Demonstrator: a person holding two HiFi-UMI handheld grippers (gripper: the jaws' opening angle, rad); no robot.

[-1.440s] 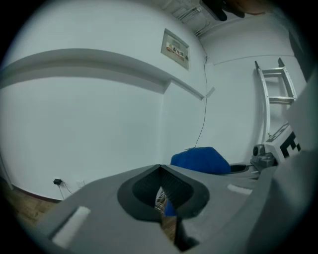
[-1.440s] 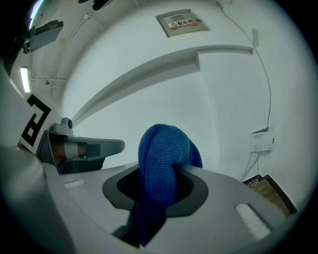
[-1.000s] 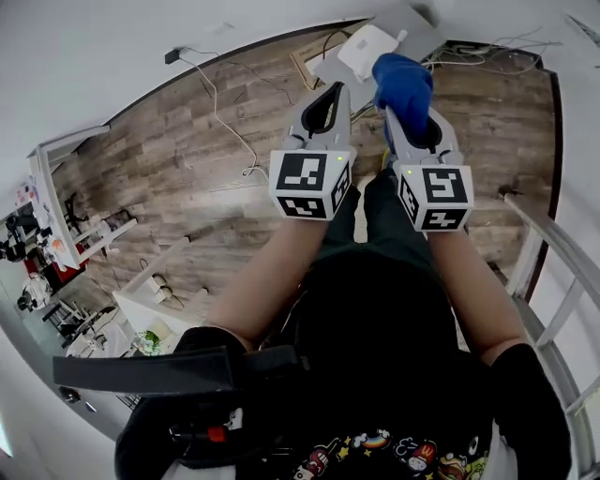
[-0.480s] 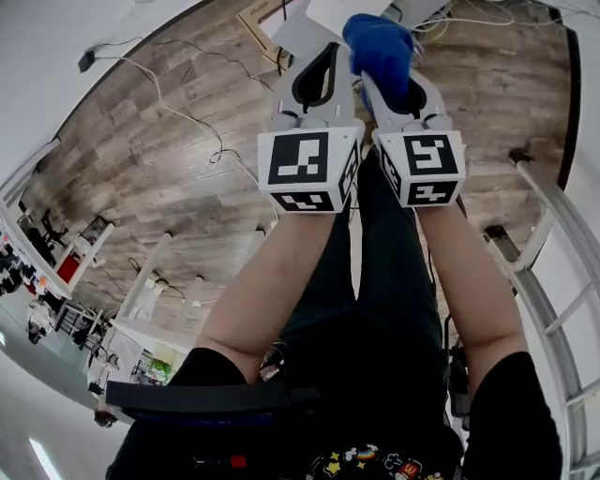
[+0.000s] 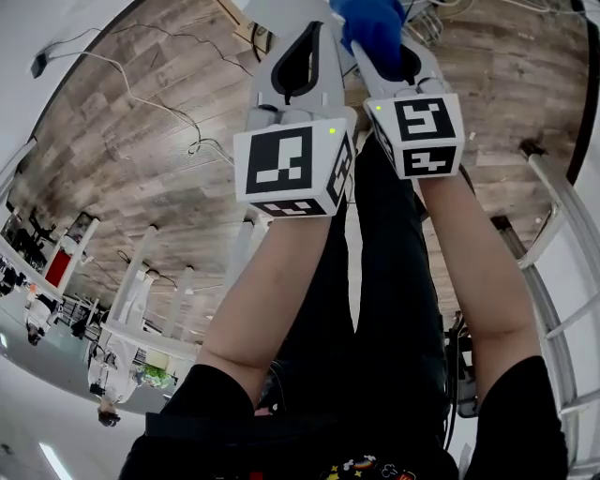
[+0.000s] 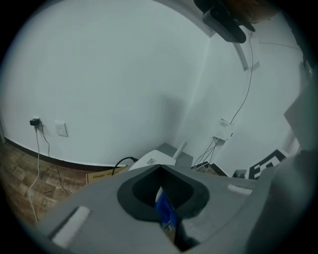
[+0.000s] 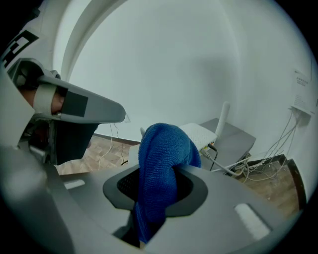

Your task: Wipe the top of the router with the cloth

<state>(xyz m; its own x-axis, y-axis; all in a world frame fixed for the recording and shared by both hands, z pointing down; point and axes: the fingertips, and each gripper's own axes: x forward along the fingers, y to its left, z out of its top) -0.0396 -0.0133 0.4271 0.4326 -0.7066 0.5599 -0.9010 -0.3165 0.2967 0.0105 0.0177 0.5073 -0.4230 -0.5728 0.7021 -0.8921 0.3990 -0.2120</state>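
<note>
A blue cloth [image 7: 161, 168] bulges out of my right gripper [image 7: 160, 173], which is shut on it; in the head view the cloth [image 5: 375, 23] sits at the top edge. The white router [image 7: 199, 135] with its upright antenna lies on a grey box [image 7: 237, 141] just beyond the cloth, not touching it. My left gripper [image 5: 314, 33] is alongside, to the left, jaws together. In the left gripper view the router [image 6: 155, 159] shows past the jaw tips [image 6: 161, 171]. A thin blue sliver shows in the slot between those jaws; what it is I cannot tell.
A white wall rises behind the router. A cardboard box [image 6: 102, 174] lies on the wood floor [image 5: 169, 141] to its left. A wall box [image 6: 224, 128] with a bundle of cables [image 7: 268, 163] is to the right. The person's legs fill the lower head view.
Both grippers have moved forward, toward the top of the head view, and look larger. The router has slid almost out of that view's top edge. The cloth stays in the right gripper.
</note>
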